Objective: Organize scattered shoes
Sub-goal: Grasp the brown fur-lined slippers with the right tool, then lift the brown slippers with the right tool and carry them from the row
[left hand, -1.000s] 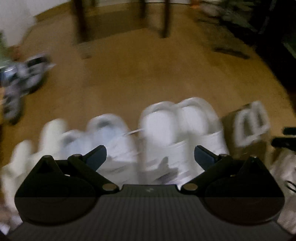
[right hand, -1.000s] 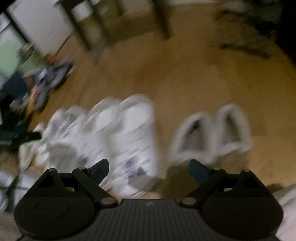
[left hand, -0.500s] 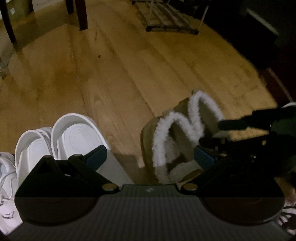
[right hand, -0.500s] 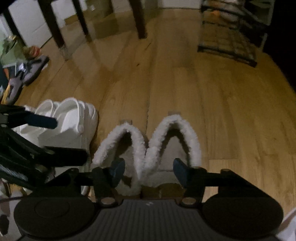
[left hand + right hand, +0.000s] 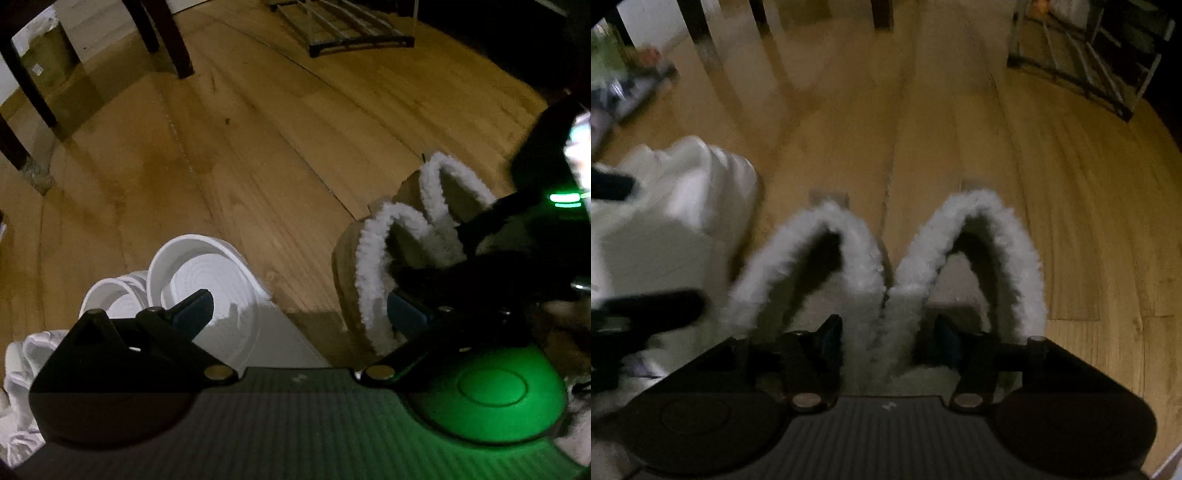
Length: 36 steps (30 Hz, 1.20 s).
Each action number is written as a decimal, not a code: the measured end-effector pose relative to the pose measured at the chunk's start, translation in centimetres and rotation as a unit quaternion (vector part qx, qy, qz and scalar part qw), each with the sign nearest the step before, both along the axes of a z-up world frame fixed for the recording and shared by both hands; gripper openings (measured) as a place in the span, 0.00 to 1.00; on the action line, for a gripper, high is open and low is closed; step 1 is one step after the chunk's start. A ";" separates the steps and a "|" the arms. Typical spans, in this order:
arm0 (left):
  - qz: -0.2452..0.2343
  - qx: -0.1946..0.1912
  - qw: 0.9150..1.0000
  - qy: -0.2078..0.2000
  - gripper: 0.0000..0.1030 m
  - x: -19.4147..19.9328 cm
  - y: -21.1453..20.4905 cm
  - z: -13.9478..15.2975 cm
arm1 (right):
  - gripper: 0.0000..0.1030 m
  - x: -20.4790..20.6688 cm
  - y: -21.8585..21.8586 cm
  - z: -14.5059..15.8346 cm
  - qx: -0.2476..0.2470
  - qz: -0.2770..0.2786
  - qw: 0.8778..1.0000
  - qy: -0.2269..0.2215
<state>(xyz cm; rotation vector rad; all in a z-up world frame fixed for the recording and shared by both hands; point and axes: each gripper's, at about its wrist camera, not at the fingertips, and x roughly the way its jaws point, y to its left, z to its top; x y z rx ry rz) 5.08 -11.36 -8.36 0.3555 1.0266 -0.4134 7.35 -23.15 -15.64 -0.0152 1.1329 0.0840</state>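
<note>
My right gripper, bottom centre, is opening astride the slippers' touching inner walls; one could drop. Left gripper wide, empty.

A home: wooden floor, shoe rack, chair legs

Two fleece-lined slippers stand as a pair on the floor. Two white slides sit beside them. One metal shoe rack lies farther off, and perhaps one white sneaker, poorly seen.
</note>
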 end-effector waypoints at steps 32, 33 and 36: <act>0.007 -0.021 1.000 0.000 0.99 0.0 1.1 0.4 | 0.13 -0.9 -14.6 8.3 0.194 -0.316 0.905 -0.207; 0.006 -0.018 1.000 0.000 0.99 -0.1 1.1 0.4 | 0.13 -0.8 -15.5 8.2 0.200 -0.336 0.896 -0.211; 0.011 -0.018 1.000 0.004 0.99 0.1 1.4 0.2 | 0.13 -0.5 -18.2 7.8 0.224 -0.382 0.867 -0.227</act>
